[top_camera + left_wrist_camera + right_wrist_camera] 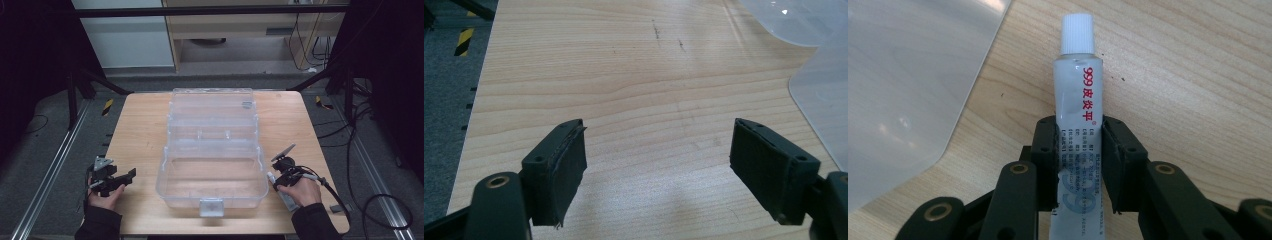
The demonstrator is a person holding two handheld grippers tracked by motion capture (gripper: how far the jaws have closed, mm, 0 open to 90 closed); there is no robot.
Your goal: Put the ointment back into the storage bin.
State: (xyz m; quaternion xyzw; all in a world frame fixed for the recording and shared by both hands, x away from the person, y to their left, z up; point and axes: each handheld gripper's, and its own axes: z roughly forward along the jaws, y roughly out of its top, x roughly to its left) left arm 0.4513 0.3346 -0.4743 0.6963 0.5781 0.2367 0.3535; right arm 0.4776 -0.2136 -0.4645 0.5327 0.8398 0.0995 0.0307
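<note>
clear box [212, 172] open, empty

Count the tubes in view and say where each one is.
1. A single white-capped tube lies on the wooden table, clamped in the right gripper just right of the open clear plastic box. The box looks empty.

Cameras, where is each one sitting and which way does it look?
High view: above the near side, looking forward and down at the wooden table, the clear box and both hands.
Left gripper view: on the left tongs, looking over bare wood between open jaws.
Right gripper view: on the right tongs, jaws shut on the white tube.
All share the box.
</note>
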